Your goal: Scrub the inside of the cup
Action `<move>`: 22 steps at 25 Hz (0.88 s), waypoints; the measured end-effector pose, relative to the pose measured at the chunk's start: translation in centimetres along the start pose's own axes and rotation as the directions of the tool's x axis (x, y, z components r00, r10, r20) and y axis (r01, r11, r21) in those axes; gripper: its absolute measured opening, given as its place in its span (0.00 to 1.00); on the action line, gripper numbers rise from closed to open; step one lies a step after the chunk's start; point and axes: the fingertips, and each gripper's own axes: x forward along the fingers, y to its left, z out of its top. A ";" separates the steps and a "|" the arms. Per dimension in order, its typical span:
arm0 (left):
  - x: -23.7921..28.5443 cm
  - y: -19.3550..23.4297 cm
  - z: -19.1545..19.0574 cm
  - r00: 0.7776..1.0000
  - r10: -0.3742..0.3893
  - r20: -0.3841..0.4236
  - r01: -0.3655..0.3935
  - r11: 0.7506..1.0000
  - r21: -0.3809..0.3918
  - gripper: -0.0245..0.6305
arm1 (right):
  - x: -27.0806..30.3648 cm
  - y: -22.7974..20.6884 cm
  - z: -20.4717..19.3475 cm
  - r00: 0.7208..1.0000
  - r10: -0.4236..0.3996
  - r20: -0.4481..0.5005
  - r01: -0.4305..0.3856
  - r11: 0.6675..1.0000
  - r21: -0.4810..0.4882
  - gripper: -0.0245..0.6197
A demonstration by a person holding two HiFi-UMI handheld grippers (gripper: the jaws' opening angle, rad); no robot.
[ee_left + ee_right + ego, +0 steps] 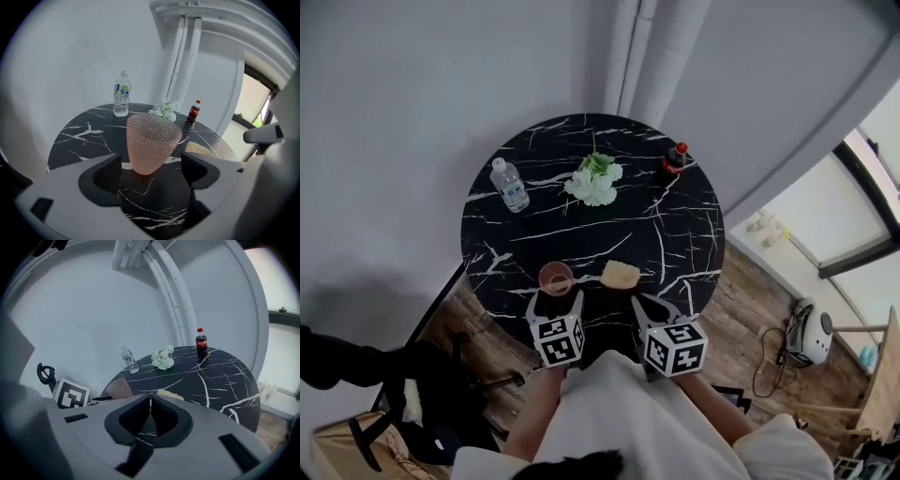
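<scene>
A pink dotted cup (556,277) stands upright on the round black marble table (675,234) near its front edge. My left gripper (555,298) is open, with one jaw on each side of the cup's base (151,164); the pads stand apart from it. To the cup's right lies a pale yellow sponge (621,275), also seen just past my right gripper (150,401) as a sponge edge (169,394). The right gripper (649,307) is shut with nothing between its pads, just short of the sponge.
Toward the back of the table stand a clear water bottle (509,185), a bunch of white flowers (594,181) and a small cola bottle (675,159). White pipes (652,56) run up the wall behind. A dark chair (441,394) stands at the lower left.
</scene>
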 end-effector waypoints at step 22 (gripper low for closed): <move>3.6 0.8 0.5 0.999 0.039 0.031 -0.040 0.998 0.037 0.62 | -0.1 -3.4 -0.1 0.996 -0.087 -0.038 0.086 0.996 -0.017 0.09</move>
